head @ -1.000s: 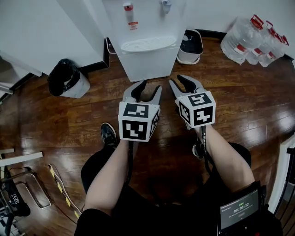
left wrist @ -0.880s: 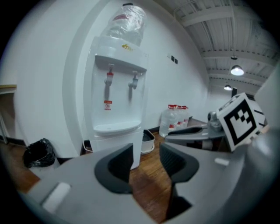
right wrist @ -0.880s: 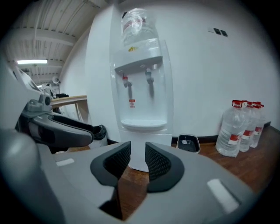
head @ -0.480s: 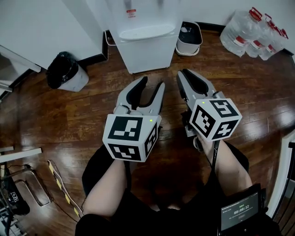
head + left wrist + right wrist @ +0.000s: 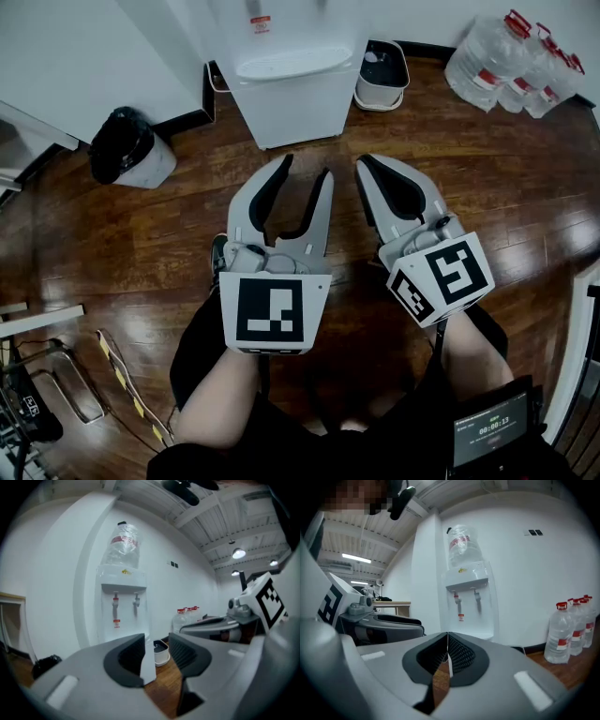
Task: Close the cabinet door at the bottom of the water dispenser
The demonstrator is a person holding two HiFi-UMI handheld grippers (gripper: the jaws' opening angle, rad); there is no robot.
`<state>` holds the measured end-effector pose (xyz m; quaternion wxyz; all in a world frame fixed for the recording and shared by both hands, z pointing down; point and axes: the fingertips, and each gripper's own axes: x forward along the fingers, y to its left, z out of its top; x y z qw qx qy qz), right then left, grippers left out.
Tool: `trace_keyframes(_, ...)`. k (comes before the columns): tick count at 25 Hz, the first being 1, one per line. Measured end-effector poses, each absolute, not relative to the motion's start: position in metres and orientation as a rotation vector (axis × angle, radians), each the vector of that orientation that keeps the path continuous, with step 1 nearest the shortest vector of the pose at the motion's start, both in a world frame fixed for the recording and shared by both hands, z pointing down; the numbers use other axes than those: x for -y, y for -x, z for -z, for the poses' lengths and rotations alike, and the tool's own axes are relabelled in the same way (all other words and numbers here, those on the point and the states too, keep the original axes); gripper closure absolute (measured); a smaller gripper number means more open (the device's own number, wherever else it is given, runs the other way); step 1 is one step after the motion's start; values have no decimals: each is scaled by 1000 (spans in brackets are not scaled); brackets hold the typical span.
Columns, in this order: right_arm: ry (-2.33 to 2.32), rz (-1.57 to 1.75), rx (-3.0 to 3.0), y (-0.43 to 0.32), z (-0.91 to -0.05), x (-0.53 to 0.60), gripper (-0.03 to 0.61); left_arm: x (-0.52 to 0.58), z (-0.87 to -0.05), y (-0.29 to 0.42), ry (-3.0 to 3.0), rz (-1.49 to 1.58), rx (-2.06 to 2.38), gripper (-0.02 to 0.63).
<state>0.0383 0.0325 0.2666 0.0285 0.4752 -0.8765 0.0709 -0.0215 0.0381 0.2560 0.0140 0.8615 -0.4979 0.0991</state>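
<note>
left gripper (image 5: 305, 171): jaws apart and closing, nothing between them
right gripper (image 5: 367, 165): jaws together, empty
water dispenser (image 5: 292, 70): ahead of both grippers, well apart
cabinet door (image 5: 300, 114): dispenser's lower front, looks flush, untouched

Dark wood floor (image 5: 112, 244). At its far edge: water dispenser (image 5: 295, 94), white bin (image 5: 382, 75) just beside it. Black-bagged bin (image 5: 127, 150) far left; water bottles (image 5: 511, 61) in far-right corner.
</note>
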Motion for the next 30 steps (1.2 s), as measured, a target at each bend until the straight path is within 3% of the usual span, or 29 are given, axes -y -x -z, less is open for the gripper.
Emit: trace_keyframes(30, -1424, -145, 2698, -38, -265, -37, 574, -41, -269, 17, -2690, -367, 1523, 446)
